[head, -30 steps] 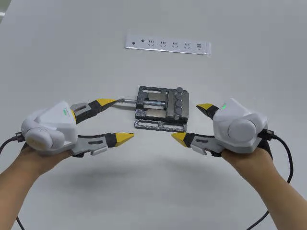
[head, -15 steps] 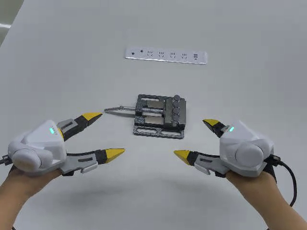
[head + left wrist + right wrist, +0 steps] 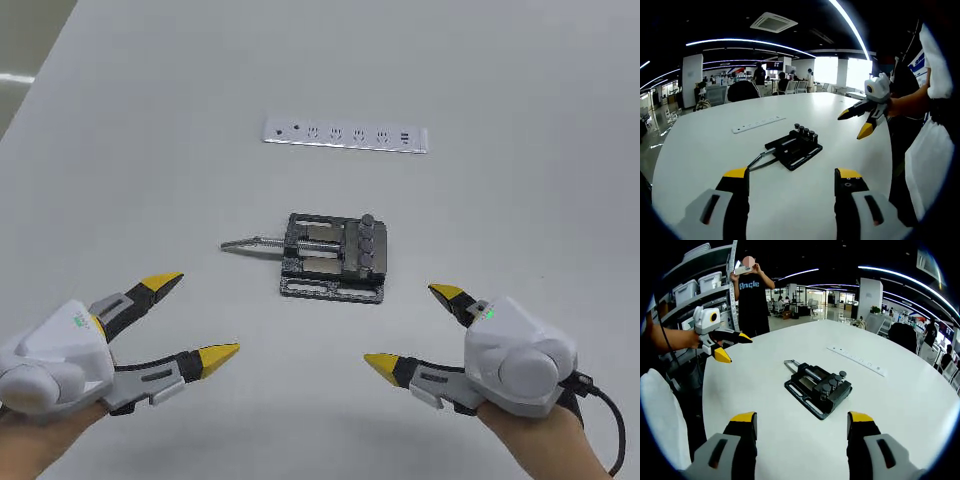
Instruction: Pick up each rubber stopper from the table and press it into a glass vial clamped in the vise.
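1. Vials: counted four, upright, in a single row, clamped at the right-hand end of the vise. Found each topped with a dark round stopper. Could not inspect the glass itself: too small.
2. Located vise near the middle of the white table, ahead of both grippers and roughly midway between them.
3. Noted row of vials running near-to-far in the head view, square across the vise's screw line.
4. Noted screw handle lying level along the vise's long axis, projecting leftward, toward the left gripper's side.
5. Recorded power strip lying flat beyond the vise, well apart from it, its length roughly parallel to the screw line.
6. Checked left gripper: jaws spread wide, nothing held, near the table's near-left edge.
7. Checked right gripper: jaws likewise spread wide, nothing held, near the near-right edge.
8. Sighted vise unobstructed in both gripper views, framed between each pair of yellow tips, with bare table in front.
9. Observed, in the right gripper view, a person standing beyond the table beside shelving with bins.
10. Observed, in the left gripper view, chairs at the table's far edge.
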`<state>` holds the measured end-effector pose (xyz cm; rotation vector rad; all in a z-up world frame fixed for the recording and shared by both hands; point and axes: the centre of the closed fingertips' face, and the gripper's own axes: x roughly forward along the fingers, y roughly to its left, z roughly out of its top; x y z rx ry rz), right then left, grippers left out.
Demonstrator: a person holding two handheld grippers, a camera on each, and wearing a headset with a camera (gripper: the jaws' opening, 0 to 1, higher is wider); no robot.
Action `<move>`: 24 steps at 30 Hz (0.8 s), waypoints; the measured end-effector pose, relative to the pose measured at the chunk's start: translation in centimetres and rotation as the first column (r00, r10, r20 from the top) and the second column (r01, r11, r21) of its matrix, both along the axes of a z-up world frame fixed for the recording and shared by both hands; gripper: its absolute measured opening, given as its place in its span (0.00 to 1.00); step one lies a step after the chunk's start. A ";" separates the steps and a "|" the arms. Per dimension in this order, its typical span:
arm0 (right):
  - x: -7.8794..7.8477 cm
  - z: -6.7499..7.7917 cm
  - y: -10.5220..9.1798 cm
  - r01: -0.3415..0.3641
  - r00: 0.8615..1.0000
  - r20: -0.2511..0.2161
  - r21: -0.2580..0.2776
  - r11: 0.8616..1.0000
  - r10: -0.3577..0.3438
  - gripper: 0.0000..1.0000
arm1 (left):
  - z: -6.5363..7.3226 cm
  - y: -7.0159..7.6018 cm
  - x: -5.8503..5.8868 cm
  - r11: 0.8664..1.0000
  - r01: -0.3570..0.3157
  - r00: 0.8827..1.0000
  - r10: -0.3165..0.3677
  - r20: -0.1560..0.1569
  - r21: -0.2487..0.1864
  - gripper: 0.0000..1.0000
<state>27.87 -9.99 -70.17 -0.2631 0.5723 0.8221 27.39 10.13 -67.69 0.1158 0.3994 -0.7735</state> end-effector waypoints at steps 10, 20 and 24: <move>-1.0 0.4 -0.8 0.035 0.999 0.014 0.002 0.999 -0.035 0.79 | -0.5 0.8 -1.3 0.999 -0.038 0.999 0.039 -0.013 0.022 0.71; -1.6 0.2 -1.4 0.052 0.999 0.014 0.000 0.999 -0.052 0.79 | -0.3 0.9 -1.8 0.999 -0.048 0.999 0.048 0.000 0.016 0.71; -1.7 0.3 -1.4 0.053 0.998 0.018 0.002 0.999 -0.053 0.79 | -0.3 1.1 -1.8 0.999 -0.050 0.999 0.050 0.002 0.017 0.71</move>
